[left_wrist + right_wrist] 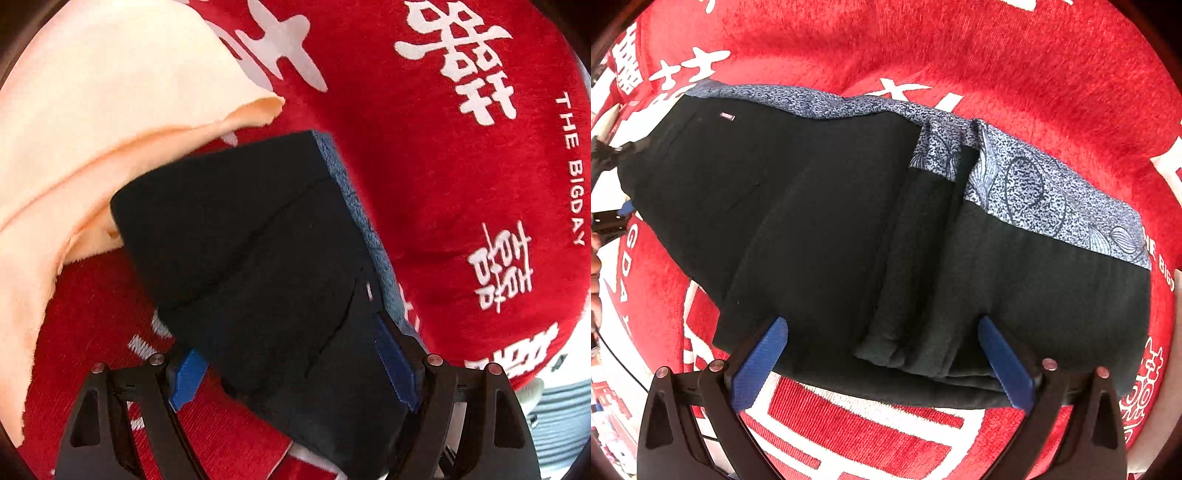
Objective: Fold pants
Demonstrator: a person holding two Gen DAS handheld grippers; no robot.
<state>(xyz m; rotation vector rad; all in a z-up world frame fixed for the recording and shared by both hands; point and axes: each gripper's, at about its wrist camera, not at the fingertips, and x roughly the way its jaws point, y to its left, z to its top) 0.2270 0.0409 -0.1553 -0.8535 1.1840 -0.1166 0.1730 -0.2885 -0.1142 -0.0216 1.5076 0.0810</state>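
Observation:
The black pants (827, 229) lie folded on a red blanket (960, 55), with a blue patterned fabric band (1034, 188) along their far edge. In the left wrist view the pants (243, 236) reach between my left gripper's (295, 373) open blue fingers (186, 378); the jaws stand wide, one on each side of the cloth. My right gripper (882, 358) is open too. Its blue fingers (1004, 363) straddle the near folded edge of the pants. The left gripper also shows at the far left of the right wrist view (613, 188).
A peach cloth (92, 122) lies bunched on the blanket (443, 166) beside the pants, at the upper left of the left wrist view. The blanket carries white characters and lettering. A striped surface (561, 417) shows past the blanket's edge at the lower right.

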